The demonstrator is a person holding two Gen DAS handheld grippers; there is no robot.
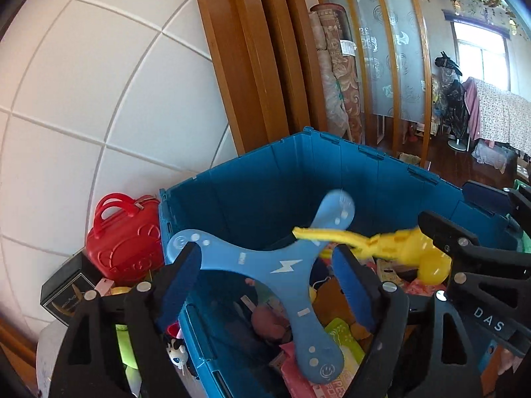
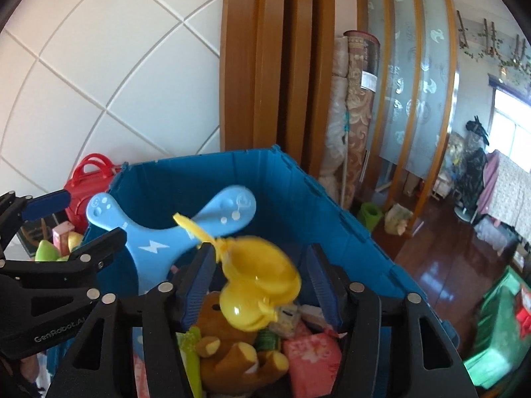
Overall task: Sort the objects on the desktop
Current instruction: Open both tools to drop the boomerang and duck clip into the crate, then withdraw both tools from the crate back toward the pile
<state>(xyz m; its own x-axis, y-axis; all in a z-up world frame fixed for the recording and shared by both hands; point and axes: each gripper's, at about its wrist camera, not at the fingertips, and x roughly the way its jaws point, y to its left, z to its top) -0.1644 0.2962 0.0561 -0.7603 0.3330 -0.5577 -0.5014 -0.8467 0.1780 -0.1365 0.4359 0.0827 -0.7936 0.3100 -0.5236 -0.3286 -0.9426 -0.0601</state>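
**Ana:** While both grippers hang over the open blue plastic crate [image 1: 265, 179], neither one is gripping. The left gripper [image 1: 265, 275] stands wide, its pads clear of the light-blue three-armed flat plastic boomerang [image 1: 282, 275] between them. The right gripper [image 2: 260, 285] is spread too, and the yellow plastic scoop-shaped toy [image 2: 259, 282] sits blurred in the gap, touching neither pad as far as the right wrist view shows.

**Ben:** So both toys look loose above the crate's heap, the brown plush bear [image 2: 229, 341] and the pink floral packet [image 2: 312, 358] beneath them. What could go wrong?

**Ana:** The boomerang is broad. In the left wrist view one arm reaches toward ten o'clock, close to the crate's near-left wall; if it catches that rim it could tip out toward the red plastic toy suitcase [image 1: 127, 235] outside. The yellow toy's thin strip overlaps the boomerang, so the two might tangle and land crooked.

**Ben:** And their headings?

**Ana:** No single long axis for the boomerang: arms at about ten, one and five o'clock, face tilted toward the camera. The yellow toy runs roughly nine to three in that view, strip at nine, rounded bowl at three.
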